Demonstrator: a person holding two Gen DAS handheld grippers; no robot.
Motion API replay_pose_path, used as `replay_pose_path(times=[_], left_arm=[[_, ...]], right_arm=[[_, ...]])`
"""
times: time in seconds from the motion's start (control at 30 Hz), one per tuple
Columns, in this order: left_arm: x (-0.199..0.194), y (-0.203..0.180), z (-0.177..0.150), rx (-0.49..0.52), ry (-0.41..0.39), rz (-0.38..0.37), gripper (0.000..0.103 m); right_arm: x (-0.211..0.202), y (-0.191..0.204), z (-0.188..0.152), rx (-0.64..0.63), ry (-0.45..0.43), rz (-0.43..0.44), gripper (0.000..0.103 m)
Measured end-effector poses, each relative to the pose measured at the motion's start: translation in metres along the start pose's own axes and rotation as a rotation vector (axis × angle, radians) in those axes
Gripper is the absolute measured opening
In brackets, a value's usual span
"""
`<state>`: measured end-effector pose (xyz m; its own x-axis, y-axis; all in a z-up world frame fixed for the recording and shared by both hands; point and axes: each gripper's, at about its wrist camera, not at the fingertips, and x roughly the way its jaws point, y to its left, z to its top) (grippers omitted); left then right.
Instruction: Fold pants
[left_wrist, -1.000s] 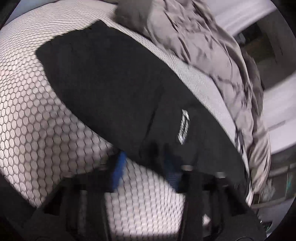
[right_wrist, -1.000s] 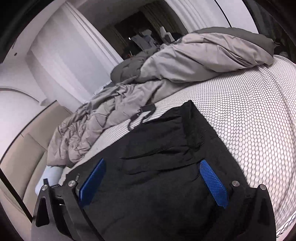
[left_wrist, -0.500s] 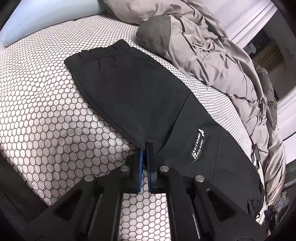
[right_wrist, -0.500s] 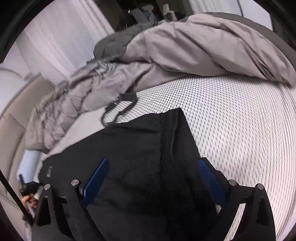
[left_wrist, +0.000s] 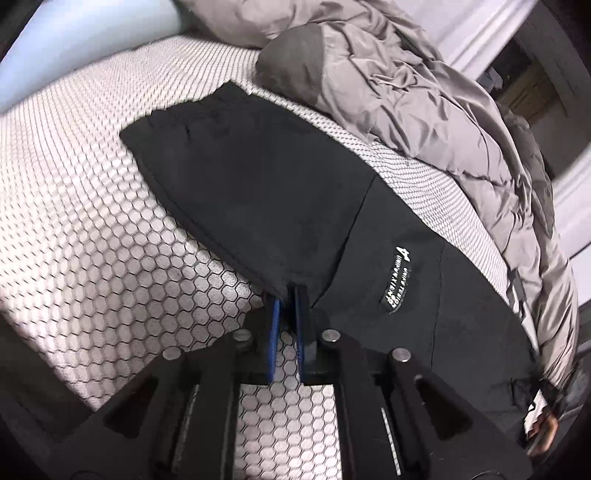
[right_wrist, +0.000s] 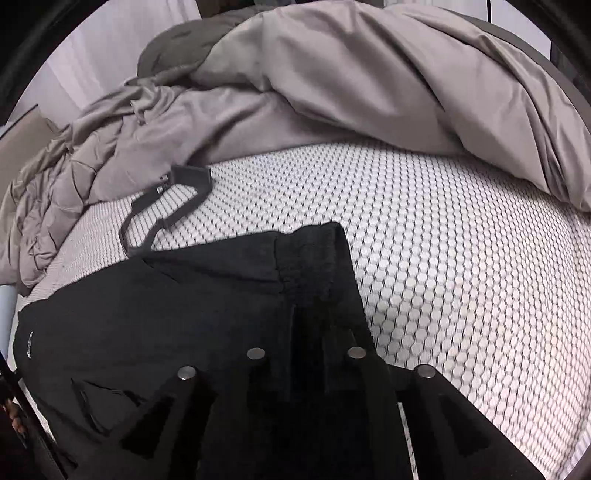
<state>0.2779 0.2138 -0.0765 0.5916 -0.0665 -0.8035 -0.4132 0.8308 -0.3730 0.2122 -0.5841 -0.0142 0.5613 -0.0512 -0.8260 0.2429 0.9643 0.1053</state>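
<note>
1. The black pants (left_wrist: 266, 192) lie flat on the honeycomb-patterned mattress (left_wrist: 85, 229), stretching away from the left gripper (left_wrist: 289, 295) and off to its right.
2. Just right of the left gripper's tips sits a small label (left_wrist: 398, 280) sewn on the pants: a white "A"-like mark with a line of white letters under it, too small and skewed to read.
3. In the right wrist view the same label (right_wrist: 29, 345) shows far left of the right gripper (right_wrist: 314, 332) as a thin white streak, unreadable.
4. The left gripper's blue pads (left_wrist: 274, 325) stand almost together, pinching the near edge of the pants at the point where the fabric's fold comes toward it.
5. The right gripper's jaws have just been closing: a second ago they stood wide over the cloth, and now they are drawn in on the pants by the gathered waistband (right_wrist: 314, 254), with black fabric between them.
6. Against the earlier frames the right wrist view has come closer to the waistband end, which now lies straight ahead of the tips; the left view has hardly changed in the last half second.
7. Beyond both grippers a rumpled grey duvet (right_wrist: 369, 81) is heaped, and a dark strap (right_wrist: 173, 206) lies ahead-left of the right gripper, touching the far edge of the pants.
</note>
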Motion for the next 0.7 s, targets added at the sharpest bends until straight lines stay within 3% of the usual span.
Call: replay_pose_path(times=[0.03, 0.07, 0.1, 0.13, 0.17, 0.2, 0.23, 0.27, 0.4, 0.53, 0.6, 0.7], left_arm=[[-0.007, -0.001, 0.000, 0.013, -0.010, 0.004, 0.012], [-0.017, -0.002, 0.000, 0.027, -0.027, 0.014, 0.023], [-0.030, -0.001, -0.002, 0.043, -0.057, 0.019, 0.037], [-0.044, 0.000, -0.004, 0.051, -0.086, 0.018, 0.045], [-0.061, 0.001, -0.008, 0.055, -0.120, 0.013, 0.061], [-0.078, 0.003, -0.012, 0.059, -0.145, 0.000, 0.077], [-0.091, 0.005, -0.017, 0.065, -0.164, -0.018, 0.085], [-0.107, 0.007, -0.025, 0.076, -0.187, -0.050, 0.098], [-0.154, 0.015, -0.063, 0.159, -0.221, -0.081, 0.102], [-0.184, 0.032, -0.099, 0.197, -0.233, -0.082, 0.102], [-0.191, 0.048, -0.112, 0.178, -0.228, -0.079, 0.102], [-0.193, 0.089, -0.126, 0.064, -0.209, -0.062, 0.102]], right_arm=[[-0.010, -0.001, -0.004, 0.007, -0.020, 0.002, 0.016], [-0.025, -0.001, -0.009, 0.009, -0.054, 0.018, 0.018], [-0.043, -0.002, -0.016, 0.012, -0.092, 0.038, 0.028], [-0.062, -0.003, -0.025, 0.015, -0.131, 0.059, 0.050], [-0.076, -0.001, -0.033, 0.018, -0.159, 0.074, 0.063], [-0.103, -0.003, -0.050, 0.022, -0.211, 0.104, 0.085], [-0.116, -0.001, -0.062, 0.025, -0.242, 0.117, 0.096], [-0.141, -0.004, -0.083, 0.040, -0.304, 0.141, 0.098], [-0.194, -0.008, -0.145, 0.064, -0.352, 0.185, 0.101], [-0.213, -0.009, -0.208, 0.089, -0.351, 0.221, 0.101], [-0.212, -0.011, -0.233, 0.131, -0.339, 0.250, 0.101], [-0.204, -0.022, -0.256, 0.195, -0.319, 0.273, 0.101]])
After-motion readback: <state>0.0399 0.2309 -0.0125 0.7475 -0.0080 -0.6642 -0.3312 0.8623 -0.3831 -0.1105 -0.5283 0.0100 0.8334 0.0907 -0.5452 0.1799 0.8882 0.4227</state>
